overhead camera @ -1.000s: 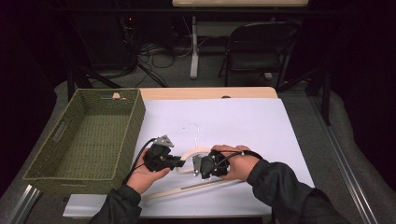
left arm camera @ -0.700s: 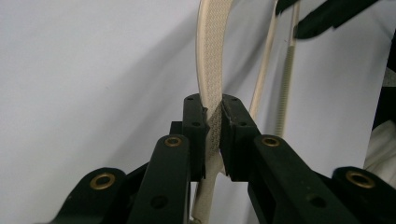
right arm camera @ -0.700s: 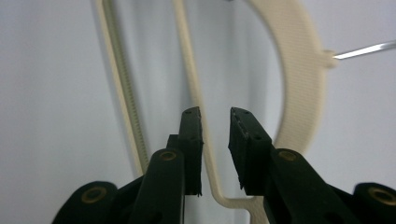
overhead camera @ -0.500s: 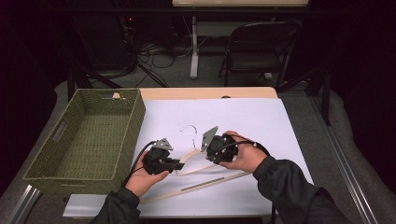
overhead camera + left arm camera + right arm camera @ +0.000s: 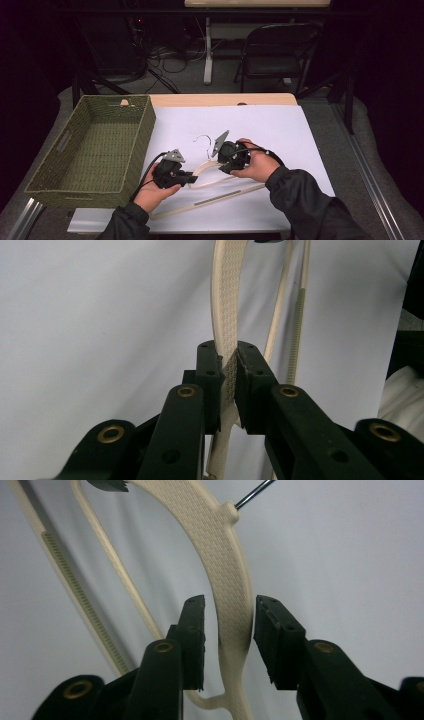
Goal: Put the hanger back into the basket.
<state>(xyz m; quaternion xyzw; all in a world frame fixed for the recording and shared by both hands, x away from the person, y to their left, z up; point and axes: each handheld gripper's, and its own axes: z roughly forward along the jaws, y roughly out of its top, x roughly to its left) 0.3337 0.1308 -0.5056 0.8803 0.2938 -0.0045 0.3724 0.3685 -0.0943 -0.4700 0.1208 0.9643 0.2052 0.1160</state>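
Observation:
A cream plastic clothes hanger (image 5: pixel 205 168) with a metal hook (image 5: pixel 202 137) lies on the white table top, near the front. My left gripper (image 5: pixel 192 178) is shut on one curved arm of the hanger (image 5: pixel 226 300), with the jaws (image 5: pixel 228 352) pressed against both of its sides. My right gripper (image 5: pixel 223 163) stands open astride the other arm. In the right gripper view the textured arm (image 5: pixel 215 535) runs between the jaws (image 5: pixel 229 607) with a gap on the left side. The hook's wire (image 5: pixel 252 494) leaves the top of that arm.
A green woven basket (image 5: pixel 90 150) stands on the left part of the table, its near wall beside my left hand. White sheet (image 5: pixel 280 130) lies bare to the right and behind the hanger. A dark chair (image 5: pixel 280 50) stands beyond the far edge.
My right gripper has moved away from the person and a little right, up along the hanger's arm. The left gripper has slid slightly nearer, still holding the hanger.

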